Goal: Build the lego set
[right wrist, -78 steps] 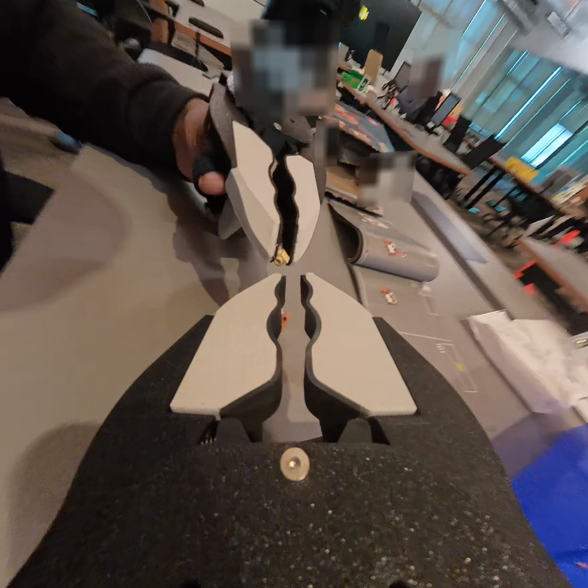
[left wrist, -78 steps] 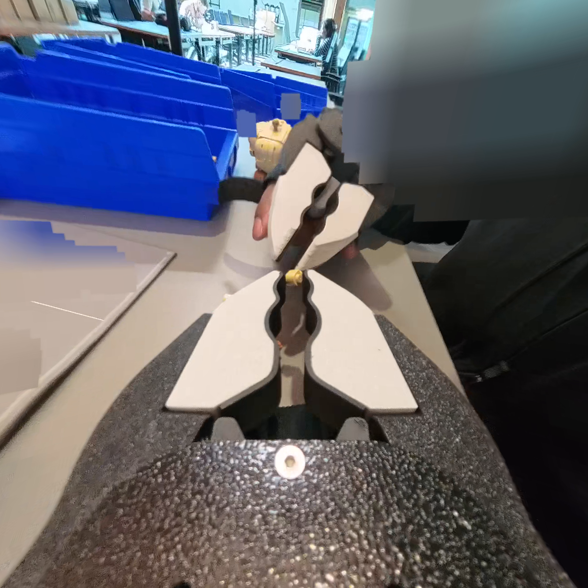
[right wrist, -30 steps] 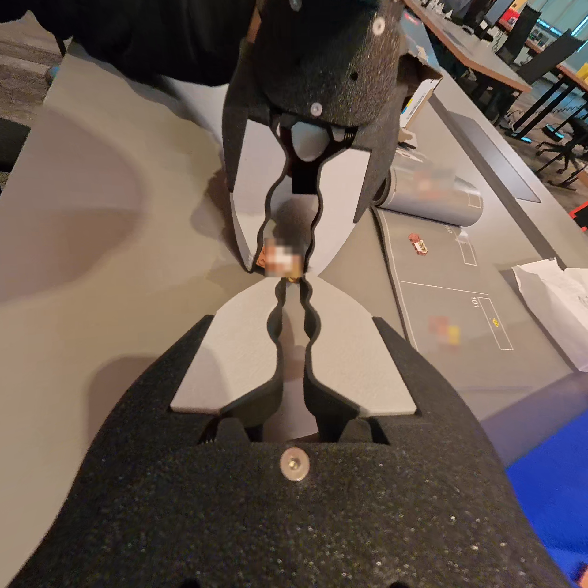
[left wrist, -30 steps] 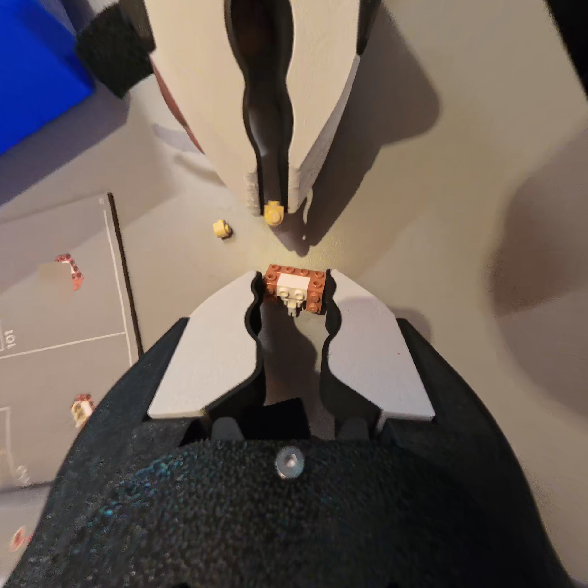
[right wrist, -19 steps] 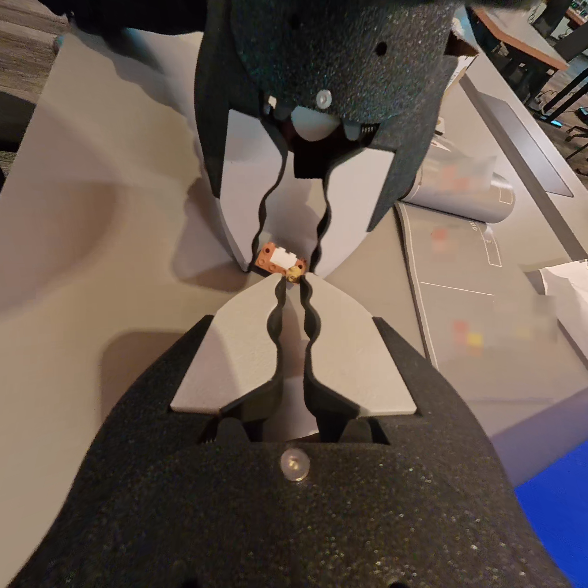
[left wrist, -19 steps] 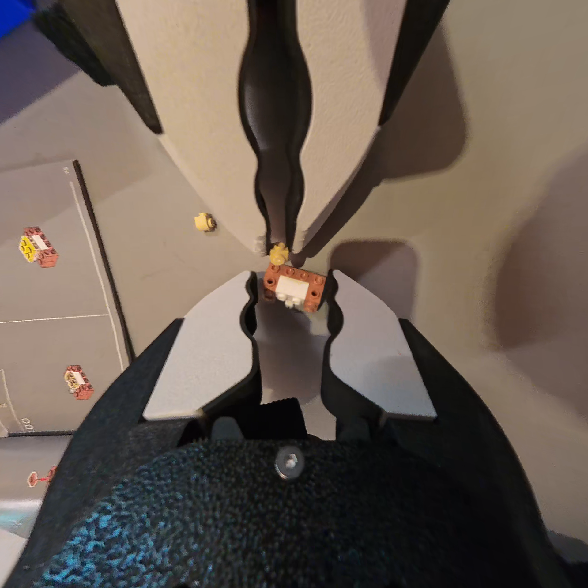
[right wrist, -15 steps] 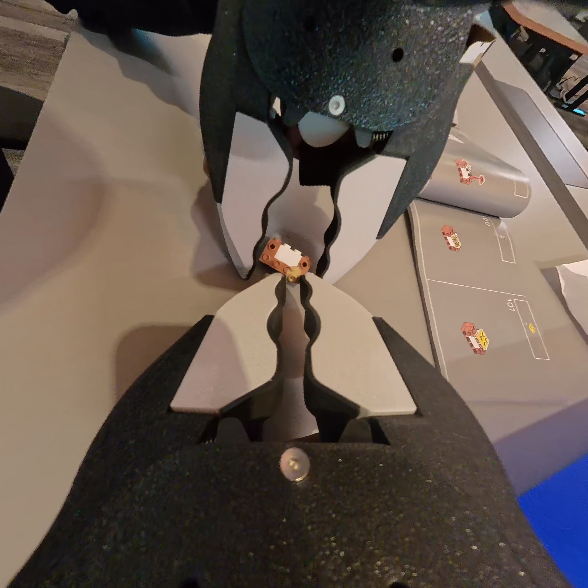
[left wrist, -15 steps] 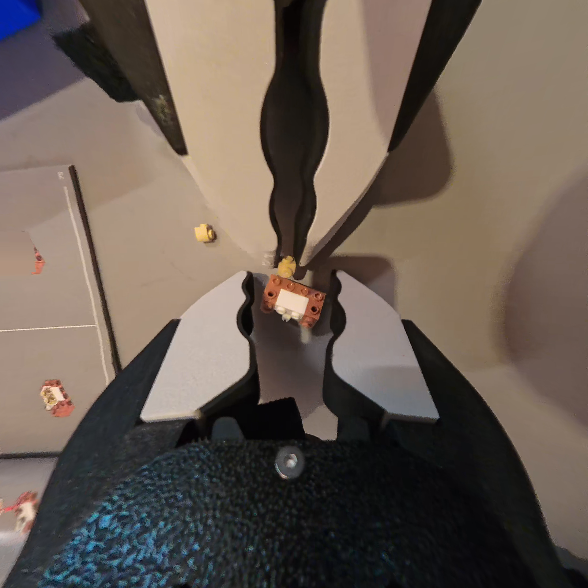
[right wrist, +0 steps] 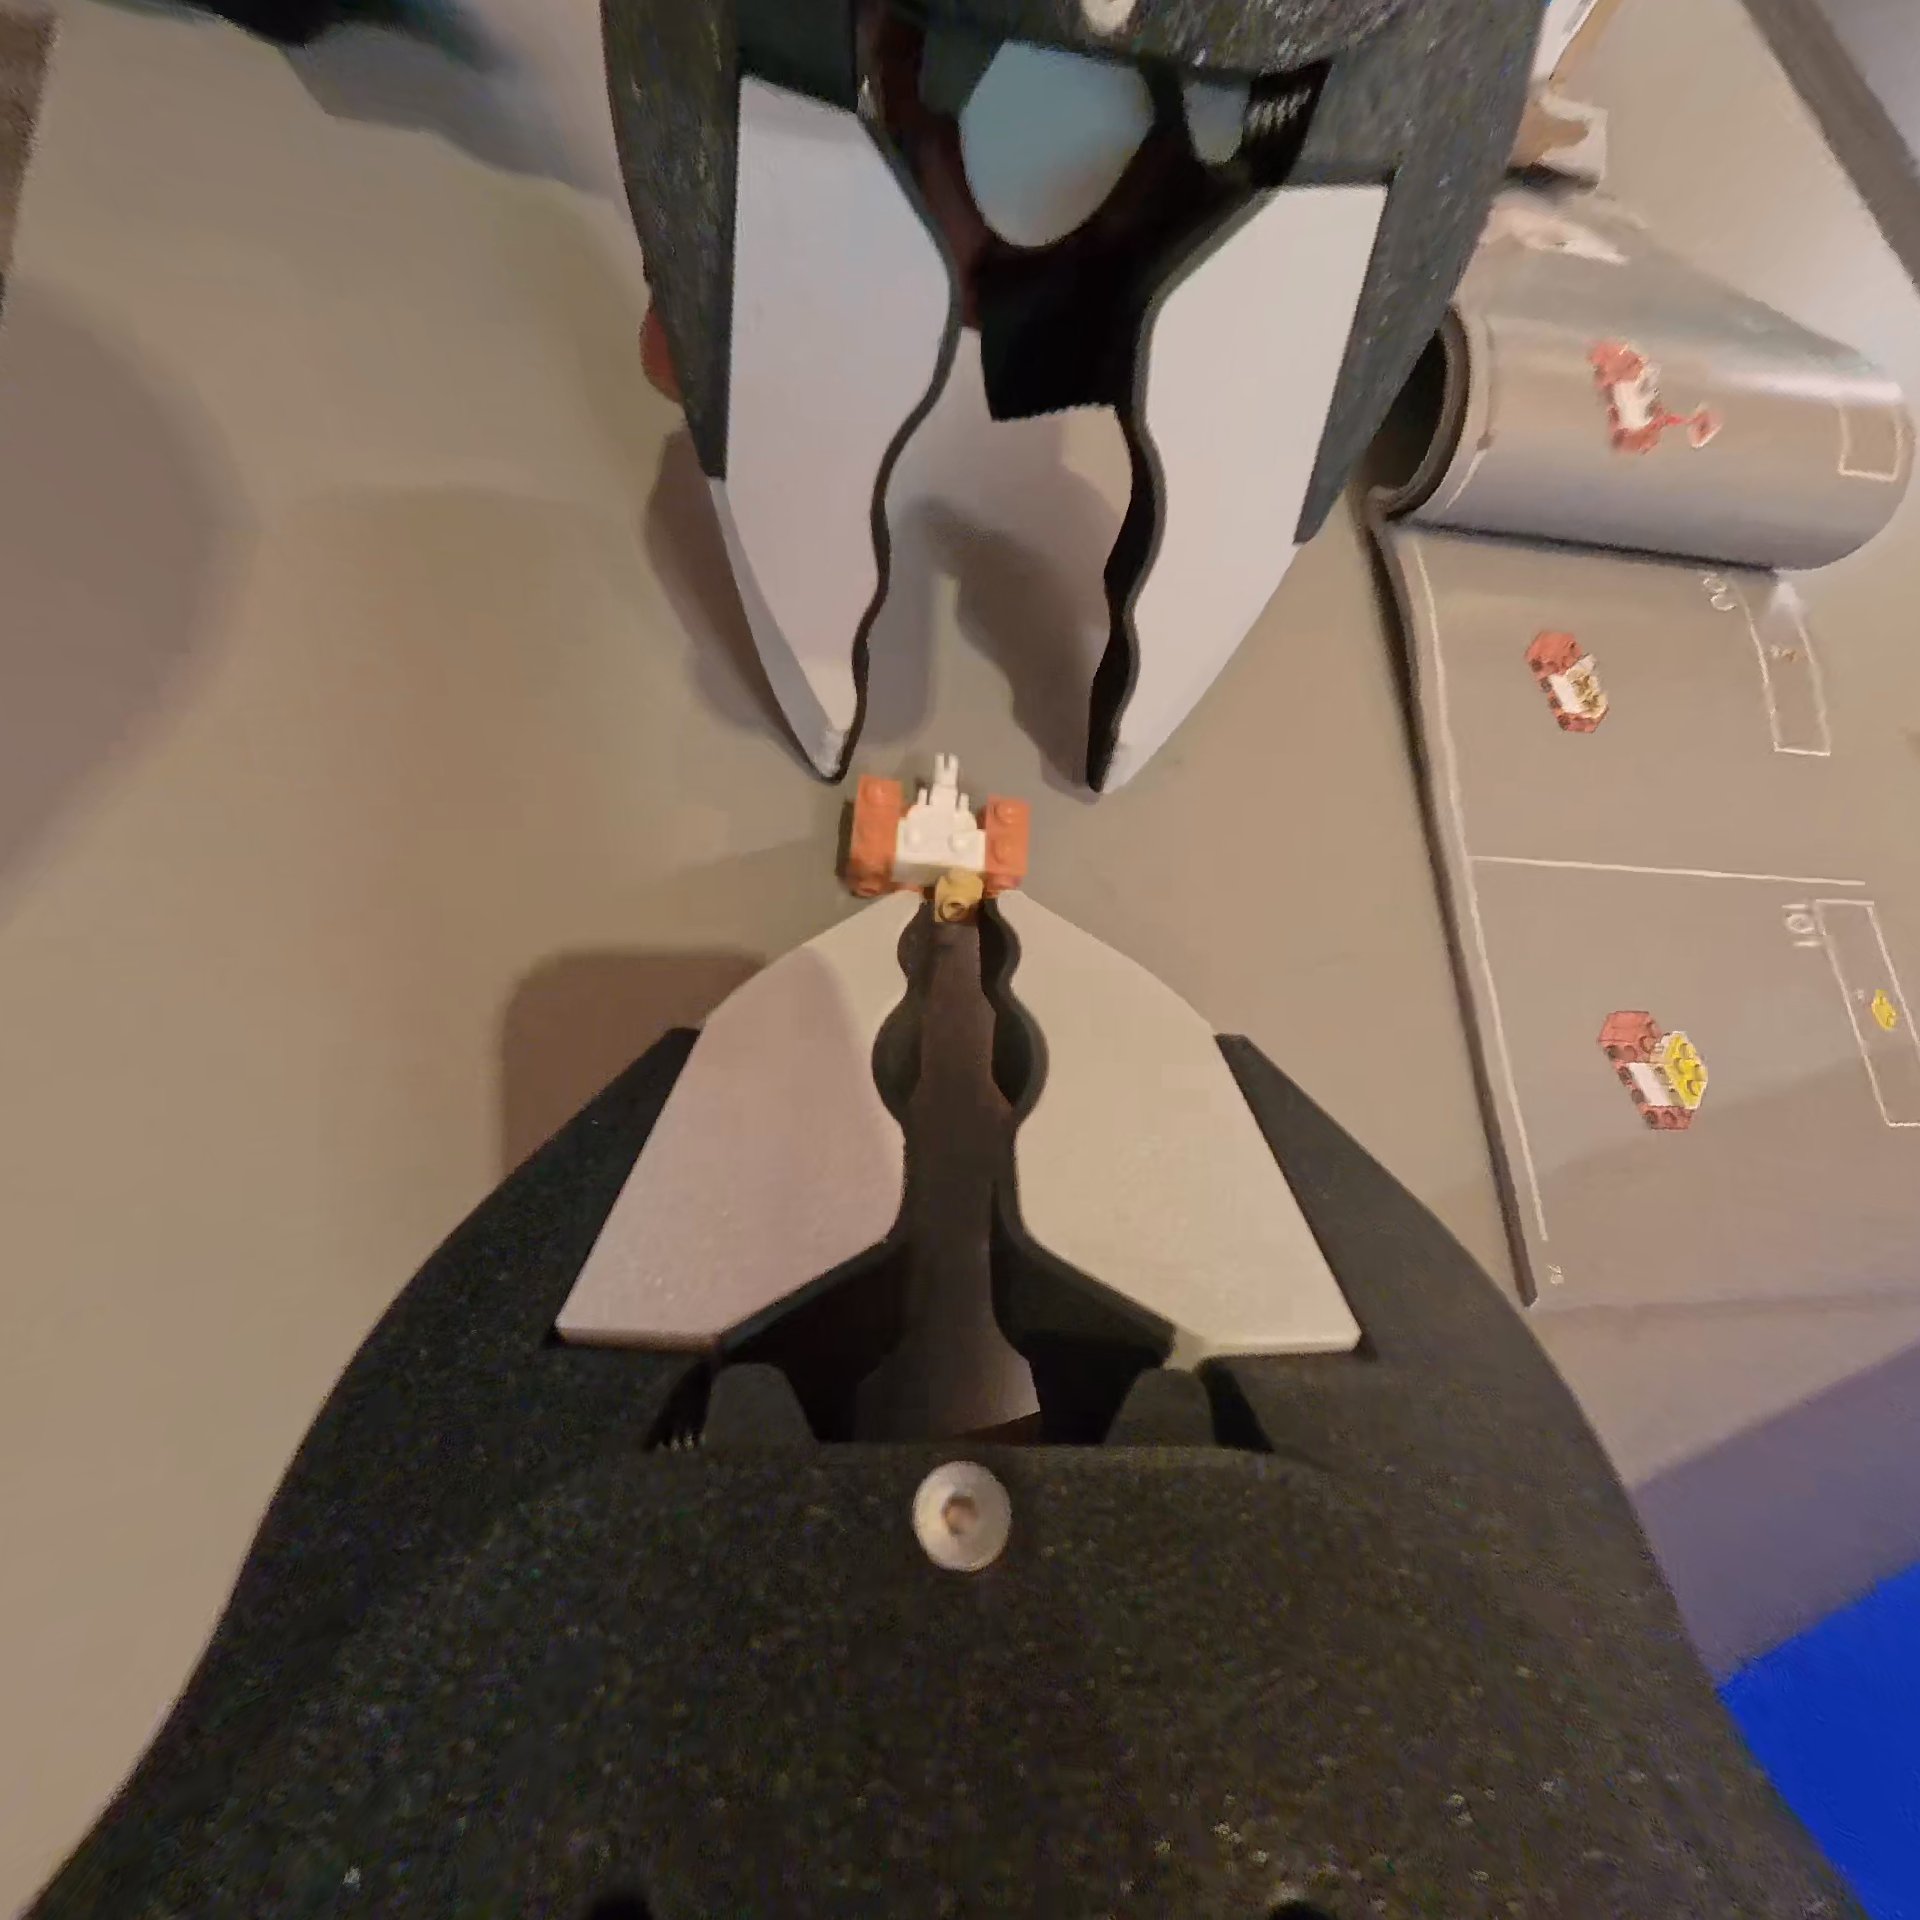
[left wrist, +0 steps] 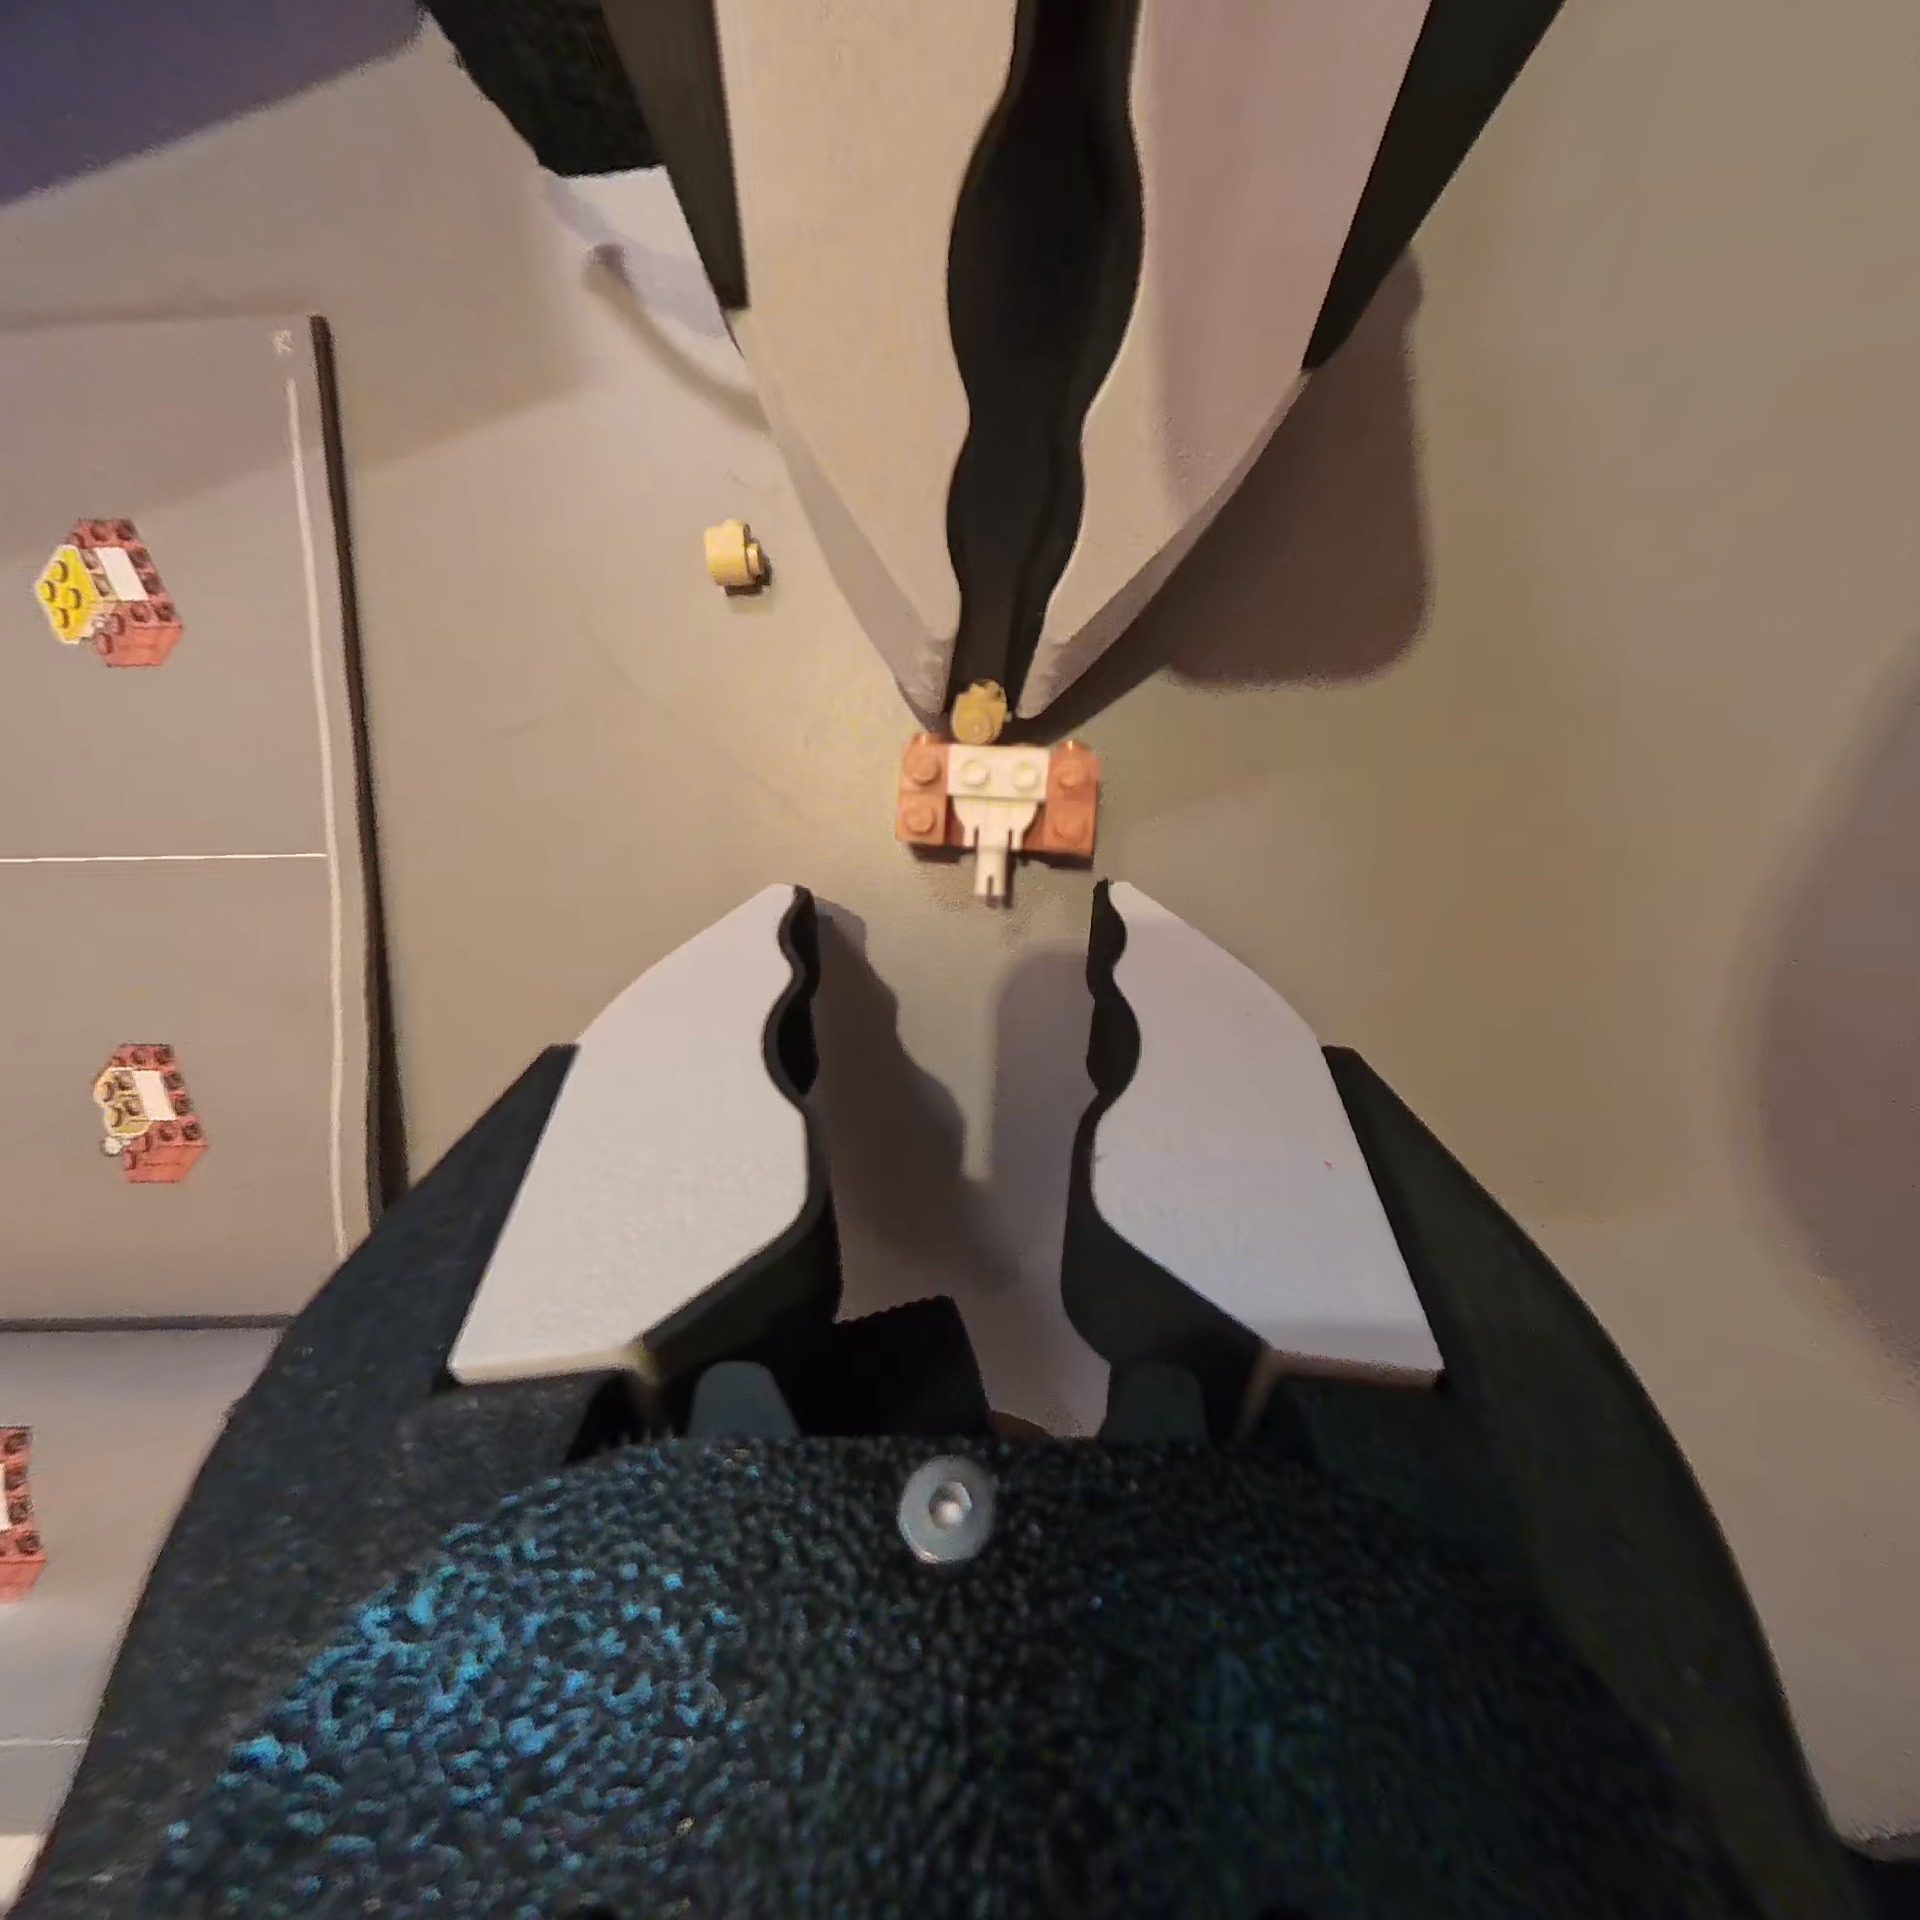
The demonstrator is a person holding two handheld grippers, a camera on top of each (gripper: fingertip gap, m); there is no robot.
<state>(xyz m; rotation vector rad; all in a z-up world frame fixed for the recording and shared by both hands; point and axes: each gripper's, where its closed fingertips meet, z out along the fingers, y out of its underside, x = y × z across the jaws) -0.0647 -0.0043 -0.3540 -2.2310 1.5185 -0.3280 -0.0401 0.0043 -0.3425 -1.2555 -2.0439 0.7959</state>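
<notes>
Centrally on the bare grey table (left wrist: 1558,727), brown-and-white brick assembly (left wrist: 995,805) lies free. Left gripper (left wrist: 945,904) jaws spread, just short of it. Right gripper (right wrist: 954,914) jaws pinch small tan stud (right wrist: 954,896) against assembly's edge. Printed mat (left wrist: 156,831) edge lies well left.

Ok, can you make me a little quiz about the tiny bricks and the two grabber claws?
1. True or false: the left gripper is squeezing the brown-and-white toy brick assembly.
2. What small thing is pinched in the right gripper?
A. tan round stud piece
B. blue bin
C. paper sheet
3. Fill in: a second loose tan stud lies on the grey ____.

Key: 1 false, its jaws stand open, short of the assembly; 2 A; 3 table.
</notes>
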